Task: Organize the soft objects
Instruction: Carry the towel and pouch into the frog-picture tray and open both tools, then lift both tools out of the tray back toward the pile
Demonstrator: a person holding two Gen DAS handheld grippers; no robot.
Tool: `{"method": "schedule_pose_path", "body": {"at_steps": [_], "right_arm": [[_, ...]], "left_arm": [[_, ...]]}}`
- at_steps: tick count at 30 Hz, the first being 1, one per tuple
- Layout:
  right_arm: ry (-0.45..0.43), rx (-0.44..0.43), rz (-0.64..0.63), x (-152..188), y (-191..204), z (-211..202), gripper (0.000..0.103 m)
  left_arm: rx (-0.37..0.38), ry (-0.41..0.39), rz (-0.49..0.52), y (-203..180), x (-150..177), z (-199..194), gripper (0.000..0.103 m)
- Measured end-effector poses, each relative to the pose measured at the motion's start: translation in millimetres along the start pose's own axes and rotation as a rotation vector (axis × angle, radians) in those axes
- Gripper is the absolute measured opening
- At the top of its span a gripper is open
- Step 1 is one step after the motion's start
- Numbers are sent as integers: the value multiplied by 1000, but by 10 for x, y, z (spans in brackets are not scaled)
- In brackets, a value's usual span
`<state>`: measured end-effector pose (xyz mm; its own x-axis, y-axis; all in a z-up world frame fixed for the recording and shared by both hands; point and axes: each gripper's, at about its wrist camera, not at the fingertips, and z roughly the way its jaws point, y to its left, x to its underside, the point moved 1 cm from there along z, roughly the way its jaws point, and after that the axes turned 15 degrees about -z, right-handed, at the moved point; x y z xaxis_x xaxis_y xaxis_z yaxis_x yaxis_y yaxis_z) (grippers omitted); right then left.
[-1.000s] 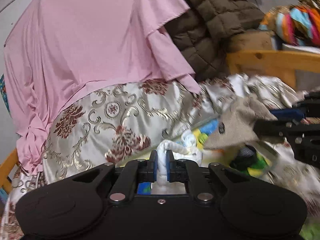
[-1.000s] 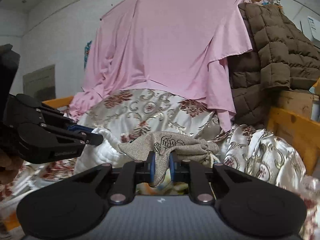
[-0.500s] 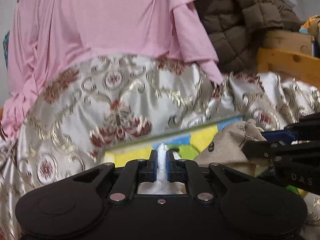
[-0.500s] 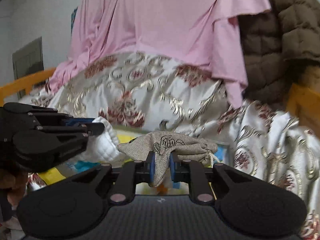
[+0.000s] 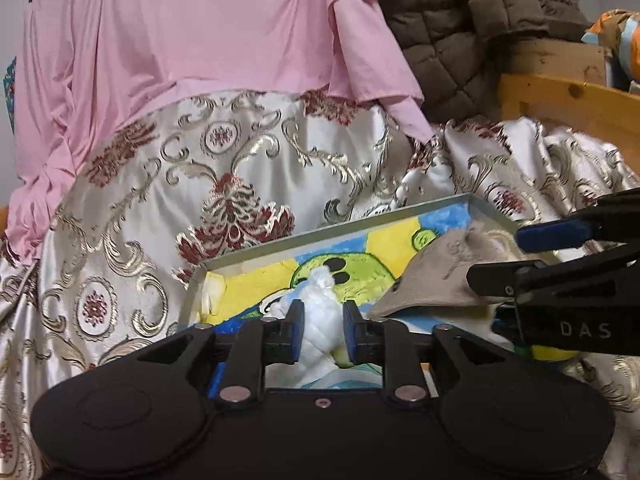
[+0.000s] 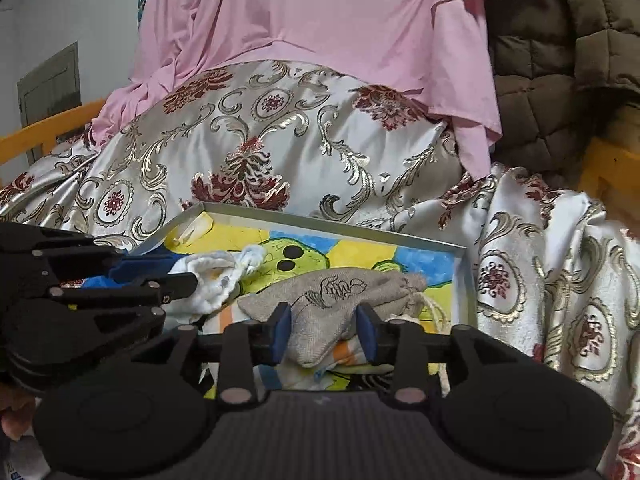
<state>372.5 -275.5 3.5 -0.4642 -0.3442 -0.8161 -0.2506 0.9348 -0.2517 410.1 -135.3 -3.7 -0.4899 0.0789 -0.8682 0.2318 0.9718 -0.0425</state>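
A shallow tray point(image 5: 332, 230) with a bright cartoon picture inside lies on the brocade bedspread; it also shows in the right wrist view point(image 6: 320, 222). My left gripper point(image 5: 322, 334) is open, its fingers on either side of a white quilted cloth point(image 5: 320, 320) that rests in the tray. My right gripper point(image 6: 324, 330) is open around a beige drawstring pouch point(image 6: 332, 300) lying in the tray. The pouch point(image 5: 436, 280) and right gripper point(image 5: 560, 264) show at the right of the left wrist view. The left gripper point(image 6: 152, 276) and white cloth point(image 6: 216, 276) show at the left of the right wrist view.
A pink sheet point(image 5: 208, 48) hangs behind over the gold and red brocade cover point(image 5: 224, 184). A brown quilted jacket point(image 5: 472, 28) is draped at the right over a wooden bed frame point(image 5: 568, 100). A colourful bundle point(image 5: 620, 48) sits at far right.
Both grippers came down over the tray and opened. The white cloth and the beige pouch, held shut before, now lie in the tray between the spread fingers.
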Motion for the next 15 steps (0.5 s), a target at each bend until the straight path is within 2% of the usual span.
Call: {"method": "schedule_pose_path", "body": {"at_steps": [1, 3, 4, 7, 8, 11, 15], "right_arm": [[-10, 8, 5, 9, -8, -62, 58], [-27, 16, 14, 9, -47, -201, 66], [-37, 19, 23, 5, -68, -282, 71], [-83, 25, 44, -25, -116, -566, 84], [-97, 31, 43, -34, -113, -678, 85], [-137, 51, 43, -51, -97, -1014, 89], [-199, 92, 93, 6, -83, -1556, 96]], "left_arm": [[0, -4, 1, -9, -10, -61, 32], [7, -18, 3, -34, -35, -205, 42], [12, -27, 5, -46, -46, -290, 44], [28, -63, -16, -50, -82, -621, 61], [32, -75, -20, -53, -90, -733, 67], [27, -115, 3, -105, -93, -1134, 73], [-1, -149, -4, -156, -17, -1677, 86]]}}
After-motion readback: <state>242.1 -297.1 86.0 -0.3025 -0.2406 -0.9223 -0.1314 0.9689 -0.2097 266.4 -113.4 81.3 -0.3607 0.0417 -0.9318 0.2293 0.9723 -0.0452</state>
